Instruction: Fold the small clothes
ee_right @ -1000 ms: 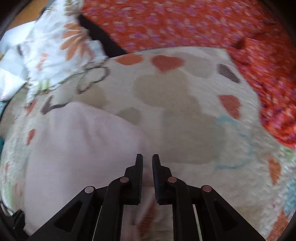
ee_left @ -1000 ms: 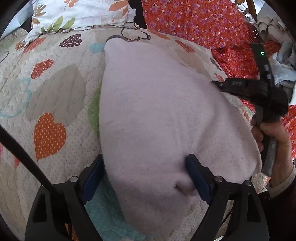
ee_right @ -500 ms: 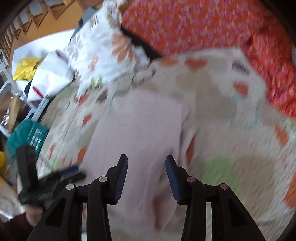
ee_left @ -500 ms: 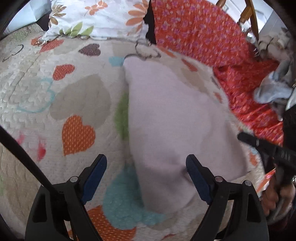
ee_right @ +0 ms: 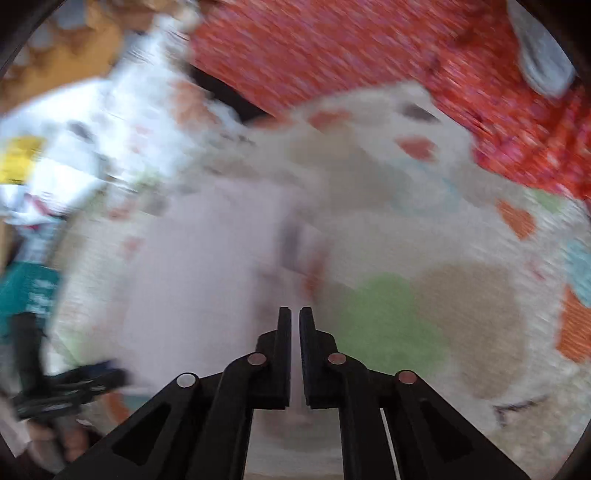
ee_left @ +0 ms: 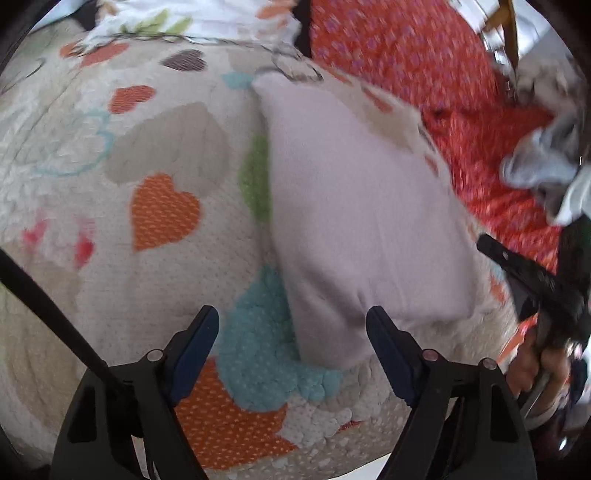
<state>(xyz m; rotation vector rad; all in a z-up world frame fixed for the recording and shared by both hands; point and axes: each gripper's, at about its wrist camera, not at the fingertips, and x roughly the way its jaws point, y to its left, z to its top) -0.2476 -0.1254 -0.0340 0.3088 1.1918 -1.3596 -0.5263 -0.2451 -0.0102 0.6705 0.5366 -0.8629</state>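
A pale pink cloth lies folded and flat on the heart-patterned quilt. My left gripper hovers over the cloth's near corner with its jaws wide and closing slightly; the pads do not touch the fabric. In the blurred right wrist view the same pink cloth lies ahead and to the left. My right gripper is at its right edge, jaws closing to a thin slit with nothing clearly between them. The right gripper also shows at the right of the left wrist view, held by a hand.
A red flowered bedspread covers the far right, with a heap of grey clothes on it. A floral pillow lies at the back. A teal box and a yellow item are to the left, off the quilt.
The left gripper has drawn back, and the cloth that bulged between its fingers now lies flat ahead. The right gripper opened, swung toward the cloth's right side and closed again.
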